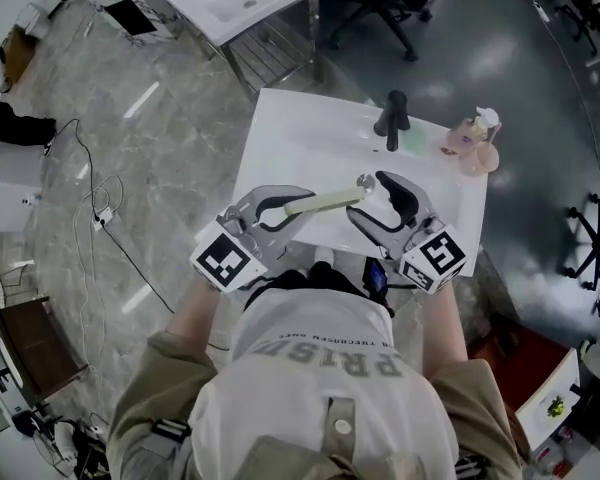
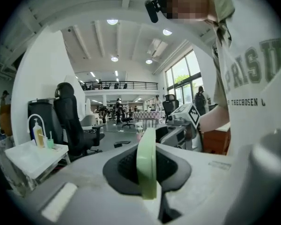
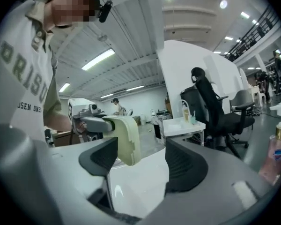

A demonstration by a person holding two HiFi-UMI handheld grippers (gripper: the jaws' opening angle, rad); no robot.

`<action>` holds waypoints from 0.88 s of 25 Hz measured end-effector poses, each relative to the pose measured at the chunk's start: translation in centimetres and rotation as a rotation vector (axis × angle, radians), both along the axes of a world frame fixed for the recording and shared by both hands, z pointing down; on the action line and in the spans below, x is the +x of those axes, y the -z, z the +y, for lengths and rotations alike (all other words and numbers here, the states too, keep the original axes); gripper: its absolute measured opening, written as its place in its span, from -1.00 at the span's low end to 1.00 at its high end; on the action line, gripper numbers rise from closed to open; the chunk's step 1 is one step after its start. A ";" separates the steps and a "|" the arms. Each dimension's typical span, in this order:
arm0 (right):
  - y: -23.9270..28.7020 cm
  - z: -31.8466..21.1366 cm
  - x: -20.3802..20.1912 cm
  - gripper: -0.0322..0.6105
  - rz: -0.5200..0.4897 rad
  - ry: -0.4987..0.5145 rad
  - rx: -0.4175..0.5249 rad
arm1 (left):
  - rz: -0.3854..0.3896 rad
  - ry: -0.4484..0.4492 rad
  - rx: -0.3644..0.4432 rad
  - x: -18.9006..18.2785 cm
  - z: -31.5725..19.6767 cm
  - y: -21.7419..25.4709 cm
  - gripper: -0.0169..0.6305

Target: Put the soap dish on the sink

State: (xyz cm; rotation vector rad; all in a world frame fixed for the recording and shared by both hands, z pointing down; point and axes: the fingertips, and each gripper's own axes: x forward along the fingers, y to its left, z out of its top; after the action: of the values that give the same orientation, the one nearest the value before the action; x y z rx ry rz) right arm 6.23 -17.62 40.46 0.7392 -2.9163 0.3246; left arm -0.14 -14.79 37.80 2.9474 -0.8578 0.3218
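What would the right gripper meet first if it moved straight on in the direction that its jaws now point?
Most likely the soap dish: its free end stands between the open jaws of the right gripper, close to one pad.

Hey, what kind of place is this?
Probably an open lab or office hall, not a bathroom: a freestanding sink stands on polished floor, with an office chair and loose cables nearby.
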 end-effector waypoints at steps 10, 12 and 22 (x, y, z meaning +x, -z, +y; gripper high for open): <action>-2.9 0.9 -1.4 -0.25 0.076 0.150 -0.062 | 0.038 -0.141 -0.085 1.3 0.3 -0.9 -0.87; -3.2 0.9 -1.5 -0.31 0.079 0.145 -0.071 | 0.045 -0.149 -0.098 1.0 0.0 -1.2 -0.87; -4.4 -0.2 -2.8 -0.65 0.093 0.120 -0.097 | 0.059 -0.194 -0.160 -0.7 -2.4 -2.7 -0.87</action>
State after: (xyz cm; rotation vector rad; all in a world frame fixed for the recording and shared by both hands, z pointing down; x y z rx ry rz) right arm 3.43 -17.80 44.85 0.5475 -2.8190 0.4053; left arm -0.81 -17.15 40.53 2.8780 -0.5138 0.2954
